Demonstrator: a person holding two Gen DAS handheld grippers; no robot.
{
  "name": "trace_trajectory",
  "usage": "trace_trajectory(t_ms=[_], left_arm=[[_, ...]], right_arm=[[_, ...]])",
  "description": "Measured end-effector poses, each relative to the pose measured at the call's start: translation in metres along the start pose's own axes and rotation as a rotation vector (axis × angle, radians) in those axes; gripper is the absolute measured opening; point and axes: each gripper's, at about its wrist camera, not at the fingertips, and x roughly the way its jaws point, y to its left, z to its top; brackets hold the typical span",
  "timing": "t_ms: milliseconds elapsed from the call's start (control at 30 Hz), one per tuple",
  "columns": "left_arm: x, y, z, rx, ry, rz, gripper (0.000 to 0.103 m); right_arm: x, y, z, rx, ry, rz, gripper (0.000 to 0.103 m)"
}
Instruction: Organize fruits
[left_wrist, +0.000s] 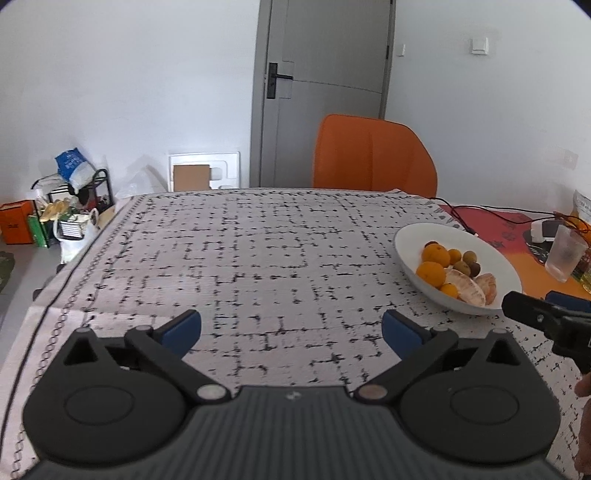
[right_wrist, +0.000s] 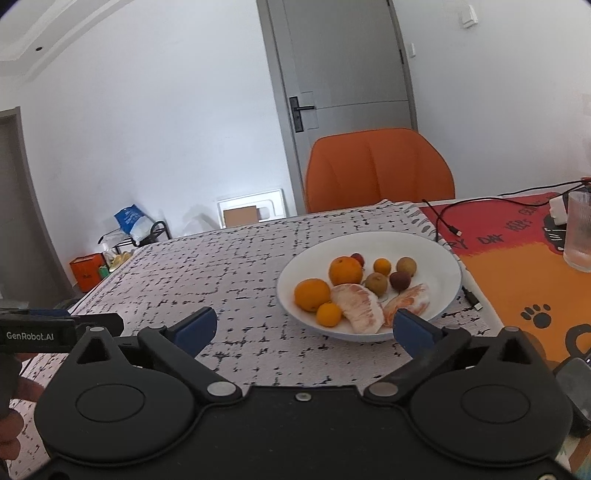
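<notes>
A white bowl (right_wrist: 439, 258) on the patterned tablecloth holds several fruits: oranges (right_wrist: 345, 270), small kumquats, brownish longans (right_wrist: 406, 266), a reddish lychee (right_wrist: 400, 280) and peeled pomelo pieces (right_wrist: 360, 306). The same bowl (left_wrist: 413, 236) lies to the right in the left wrist view. My right gripper (right_wrist: 306, 326) is open just short of the bowl's near rim, with nothing between its blue pads. My left gripper (left_wrist: 291, 332) is open over bare tablecloth, well left of the bowl. The right gripper's tip (left_wrist: 532, 310) shows beside the bowl in that view.
An orange chair (right_wrist: 376, 170) stands at the table's far side before a grey door. To the right lie an orange and red mat (right_wrist: 524, 273), a black cable (right_wrist: 443, 218) and a clear glass (right_wrist: 580, 232). Floor clutter (left_wrist: 70, 218) is beyond the table's left edge.
</notes>
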Motion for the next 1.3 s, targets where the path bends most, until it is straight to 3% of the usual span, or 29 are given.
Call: trace_trajectory(t_ms=[933, 1300], left_arm=[[-0.067, 0.033, -0.025, -0.013, -0.081, 0.047, 0.103], [-0.076, 0.038, -0.031, -0.011, -0.075, 0.067, 0.103]], right_arm=[[-0.037, 0.038, -0.010, -0.047, 0.019, 0.026, 0.103], [-0.044, 0.042, -0.014, -0.046, 0.019, 0.024, 0.103]])
